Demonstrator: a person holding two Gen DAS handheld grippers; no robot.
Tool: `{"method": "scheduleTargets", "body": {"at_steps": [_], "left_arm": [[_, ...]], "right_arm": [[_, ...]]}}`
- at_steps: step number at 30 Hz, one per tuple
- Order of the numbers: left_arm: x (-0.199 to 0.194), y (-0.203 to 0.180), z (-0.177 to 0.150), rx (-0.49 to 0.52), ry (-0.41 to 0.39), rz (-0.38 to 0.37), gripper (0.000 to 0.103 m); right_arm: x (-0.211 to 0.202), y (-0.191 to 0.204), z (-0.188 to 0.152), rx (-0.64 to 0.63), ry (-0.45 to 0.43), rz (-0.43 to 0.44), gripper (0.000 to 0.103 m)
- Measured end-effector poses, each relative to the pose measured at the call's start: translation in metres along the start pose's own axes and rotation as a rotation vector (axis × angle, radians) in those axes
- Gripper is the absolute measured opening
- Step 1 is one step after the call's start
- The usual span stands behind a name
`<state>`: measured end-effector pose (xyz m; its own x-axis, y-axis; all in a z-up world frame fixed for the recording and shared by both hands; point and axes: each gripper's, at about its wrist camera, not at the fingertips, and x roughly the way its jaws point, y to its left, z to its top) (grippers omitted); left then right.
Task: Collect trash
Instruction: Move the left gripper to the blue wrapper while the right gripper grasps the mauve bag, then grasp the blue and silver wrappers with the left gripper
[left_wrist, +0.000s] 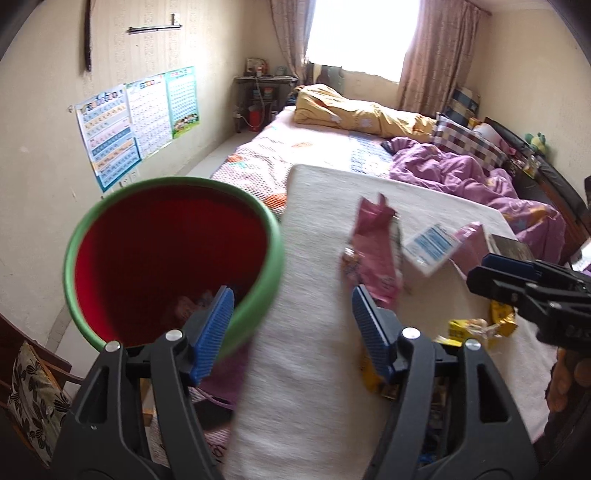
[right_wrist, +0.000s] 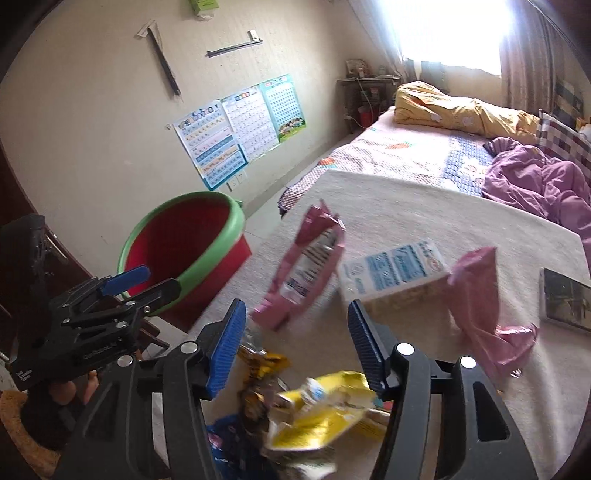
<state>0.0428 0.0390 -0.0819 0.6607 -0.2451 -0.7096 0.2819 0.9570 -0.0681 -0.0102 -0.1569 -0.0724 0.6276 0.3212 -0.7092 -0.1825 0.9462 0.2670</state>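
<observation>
Round red plastic bin (left_wrist: 170, 258) with a smooth green rim, standing beside the bed; crinkled pink foil wrapper (right_wrist: 306, 266), rectangular blue-and-white carton (right_wrist: 391, 277) and crumpled yellow wrapper (right_wrist: 325, 413) lie on the bed's nubby cream towel (left_wrist: 314, 332). Left tongs (left_wrist: 291, 332): ribbed blue pads apart, empty, between bin and pink wrapper. Right tongs (right_wrist: 295, 347): apart, empty, above the yellow wrapper.

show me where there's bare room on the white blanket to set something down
Free: the far strip of the blanket beyond the pink wrapper and carton, and the left edge toward the bucket. Crowded: near the right gripper, around the yellow wrappers.
</observation>
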Motion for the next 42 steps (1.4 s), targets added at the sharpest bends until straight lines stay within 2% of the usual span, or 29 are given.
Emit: {"method": "scheduleTargets", "body": {"at_steps": [6,8,13,20,26,27,28,29,36,42], "left_arm": [[0.0,-0.039,-0.018,0.013,0.037,-0.052,0.067],[-0.002,-0.049,-0.023,0.018,0.044,-0.07,0.07],[-0.006,-0.071,-0.04,0.056,0.091,-0.132,0.074],[-0.018,-0.09,-0.073,0.13,0.183,-0.203,0.077],[-0.024,-0.097,-0.093,0.149,0.22,-0.248,0.079],[-0.023,-0.099,-0.095,0.147,0.227,-0.246,0.079],[-0.021,-0.1,-0.097,0.143,0.238,-0.239,0.079],[-0.02,-0.1,-0.099,0.135,0.243,-0.235,0.079],[-0.017,-0.079,-0.095,-0.002,0.26,-0.234,0.079],[-0.009,-0.084,-0.094,0.018,0.274,-0.231,0.079]], "right_arm": [[-0.015,-0.057,-0.024,0.047,0.02,-0.097,0.056],[-0.018,-0.072,-0.028,0.051,0.025,-0.124,0.056],[-0.011,-0.101,-0.023,0.014,0.044,-0.183,0.06],[0.028,-0.13,-0.003,-0.043,0.121,-0.237,0.062],[0.059,-0.142,-0.007,-0.066,0.193,-0.231,0.06],[0.061,-0.143,-0.007,-0.065,0.193,-0.227,0.055],[0.063,-0.143,-0.009,-0.063,0.193,-0.22,0.036],[0.064,-0.142,-0.009,-0.059,0.197,-0.213,0.032],[0.034,-0.125,-0.006,-0.047,0.11,-0.154,0.03],[0.004,-0.105,-0.003,-0.046,0.052,-0.097,0.03]]}}
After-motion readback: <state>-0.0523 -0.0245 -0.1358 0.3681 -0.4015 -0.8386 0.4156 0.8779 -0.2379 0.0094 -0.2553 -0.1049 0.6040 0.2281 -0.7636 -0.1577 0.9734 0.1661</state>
